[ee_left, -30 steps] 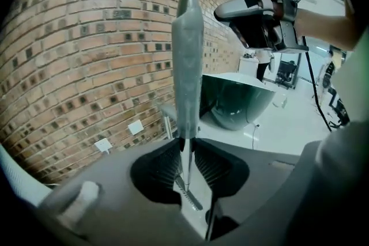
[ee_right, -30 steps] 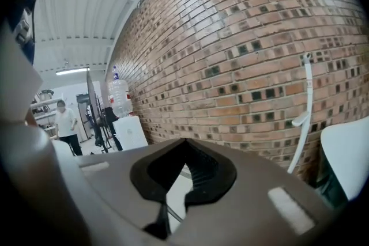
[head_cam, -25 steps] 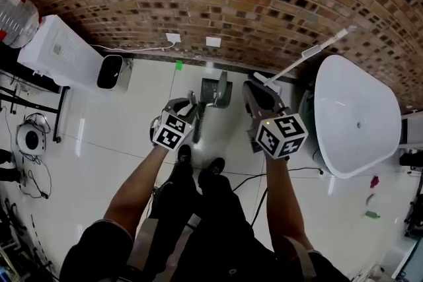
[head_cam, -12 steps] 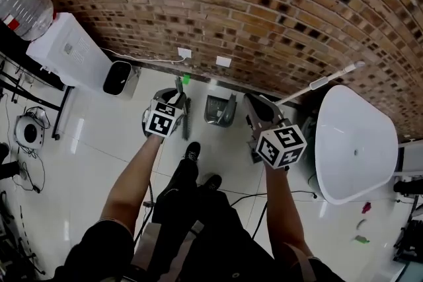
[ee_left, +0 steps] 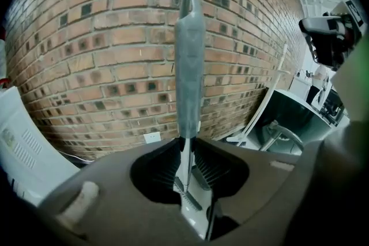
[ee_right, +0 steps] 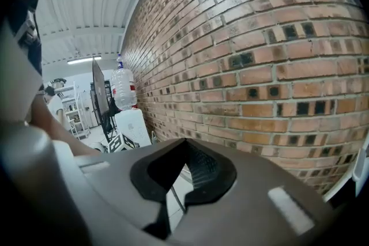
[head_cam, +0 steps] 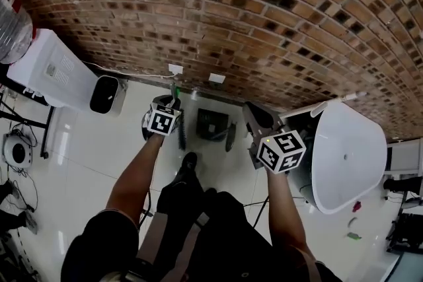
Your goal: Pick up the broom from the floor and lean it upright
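Note:
The broom's grey handle stands upright in front of the brick wall in the left gripper view. Its thin shaft runs down between the jaws. My left gripper is shut on that shaft. In the head view the left gripper is close to the wall's foot, and the broom's dark lower part hangs just right of it. My right gripper is held further right, clear of the broom. In the right gripper view its jaws meet at the tips with nothing between them.
A dark grey dustpan stands on the white floor between the grippers. A white water dispenser and a small bin are at the left. A white table and a white pole are at the right. The person's legs are below.
Both grippers have moved toward the brick wall. The left one went further, carrying the broom to the left of the dustpan.

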A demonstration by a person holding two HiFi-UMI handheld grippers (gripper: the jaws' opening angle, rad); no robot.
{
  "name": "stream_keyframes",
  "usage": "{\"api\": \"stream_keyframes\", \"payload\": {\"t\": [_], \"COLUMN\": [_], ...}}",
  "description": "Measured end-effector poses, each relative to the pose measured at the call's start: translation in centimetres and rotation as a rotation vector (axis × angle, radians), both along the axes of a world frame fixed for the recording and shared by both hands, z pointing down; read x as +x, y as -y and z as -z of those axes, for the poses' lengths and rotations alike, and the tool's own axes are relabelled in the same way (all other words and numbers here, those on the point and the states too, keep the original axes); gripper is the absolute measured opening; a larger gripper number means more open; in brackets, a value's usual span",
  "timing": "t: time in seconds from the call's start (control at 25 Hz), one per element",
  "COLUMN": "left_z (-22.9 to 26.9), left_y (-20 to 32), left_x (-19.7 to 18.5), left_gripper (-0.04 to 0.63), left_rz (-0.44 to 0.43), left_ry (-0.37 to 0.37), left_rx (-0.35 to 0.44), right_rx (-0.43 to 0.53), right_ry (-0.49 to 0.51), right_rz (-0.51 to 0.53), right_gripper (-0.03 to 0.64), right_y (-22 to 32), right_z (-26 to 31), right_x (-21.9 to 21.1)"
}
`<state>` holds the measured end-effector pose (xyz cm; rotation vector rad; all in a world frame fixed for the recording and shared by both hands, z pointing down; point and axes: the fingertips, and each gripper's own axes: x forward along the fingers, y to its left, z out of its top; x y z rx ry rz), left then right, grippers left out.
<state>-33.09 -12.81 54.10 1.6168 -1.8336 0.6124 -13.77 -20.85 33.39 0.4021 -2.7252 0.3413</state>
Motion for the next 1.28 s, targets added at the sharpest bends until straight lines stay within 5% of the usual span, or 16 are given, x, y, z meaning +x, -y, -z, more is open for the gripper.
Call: {"api": "stream_keyframes", "payload": {"t": [0.64, 1.28], "left_z": [-6.1, -8.2], "left_y": [11.7, 19.9], "left_x": [-5.3, -9.3], "left_gripper": [0.079, 0.081], "left_rz": [0.073, 0.176], "left_ry": [-0.039, -0.020], "left_rx": [-0.077, -0.026], "right_rx": [-0.051, -0.109], "right_ry": [-0.039, -0.068], "right_rz": [0.037, 0.132], "right_gripper": [0.002, 0.002], "right_y": [6.7, 12.4], "right_z": [-3.4, -5.7], "right_x": [-5.9, -6.8]}}
